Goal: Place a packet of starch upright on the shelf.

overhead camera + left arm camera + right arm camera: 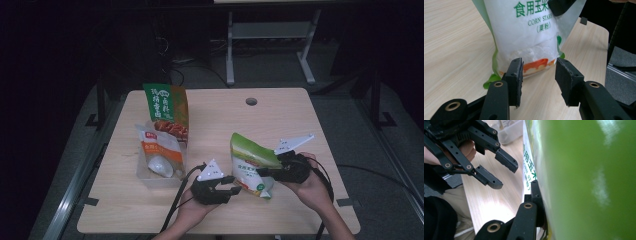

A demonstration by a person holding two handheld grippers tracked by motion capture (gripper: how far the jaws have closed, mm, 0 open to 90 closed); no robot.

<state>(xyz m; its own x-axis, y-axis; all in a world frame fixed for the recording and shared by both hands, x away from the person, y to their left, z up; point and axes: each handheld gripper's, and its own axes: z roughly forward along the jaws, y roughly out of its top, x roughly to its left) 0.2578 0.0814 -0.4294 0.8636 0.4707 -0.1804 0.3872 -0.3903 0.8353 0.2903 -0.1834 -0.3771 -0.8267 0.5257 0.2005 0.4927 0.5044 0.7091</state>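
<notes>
A green and white corn starch bag point(247, 167) stands tilted on the table right of centre, its printed face point(529, 37) towards my left gripper. My right gripper point(262, 172) is shut on the bag's side. One jaw presses against the green film point(586, 182) and the other is hidden behind it. My left gripper point(235, 184) is open just short of the bag's lower left corner. Nothing is between its pads point(515, 75), and the bag's orange bottom edge shows beyond them. The right gripper view shows the left gripper point(507, 177) with its jaws apart.
A clear plastic bin point(150, 177) sits at the left of the wooden table point(290, 115). It holds a tall green and orange pouch point(167, 107) and a white and orange pouch point(157, 150). A cable hole point(251, 101) lies near the far edge.
</notes>
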